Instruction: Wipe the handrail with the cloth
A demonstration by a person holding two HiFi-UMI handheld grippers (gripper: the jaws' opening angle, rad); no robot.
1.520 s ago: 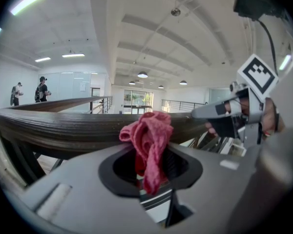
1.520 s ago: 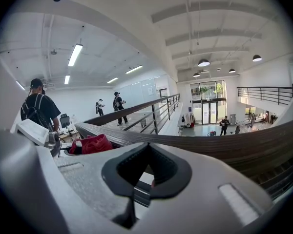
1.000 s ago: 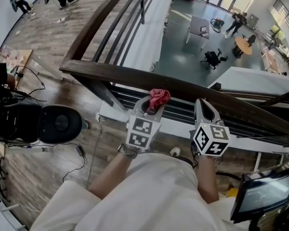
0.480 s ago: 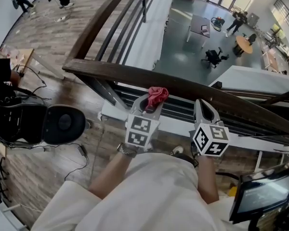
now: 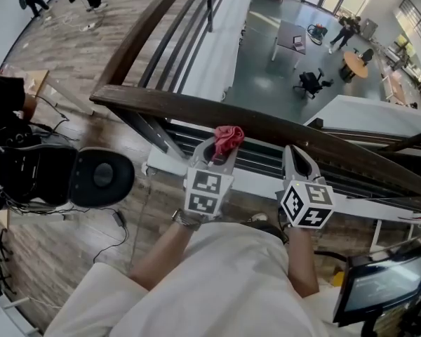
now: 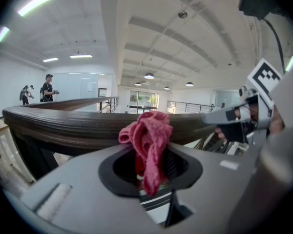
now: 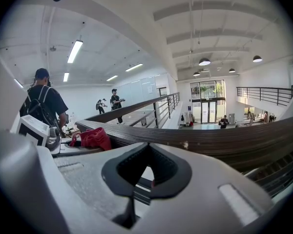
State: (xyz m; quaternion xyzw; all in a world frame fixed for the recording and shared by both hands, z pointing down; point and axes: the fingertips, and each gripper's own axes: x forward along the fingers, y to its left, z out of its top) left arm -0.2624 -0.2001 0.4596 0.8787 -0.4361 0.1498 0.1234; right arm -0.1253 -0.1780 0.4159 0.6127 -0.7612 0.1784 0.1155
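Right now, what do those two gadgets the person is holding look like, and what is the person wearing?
Both are pale grey. The left gripper and the right gripper each have two broad jaws lined with black padding round an oval hollow, and each carries a white cube printed with black square markers. No cables show. The person wears a loose cream top with short sleeves.
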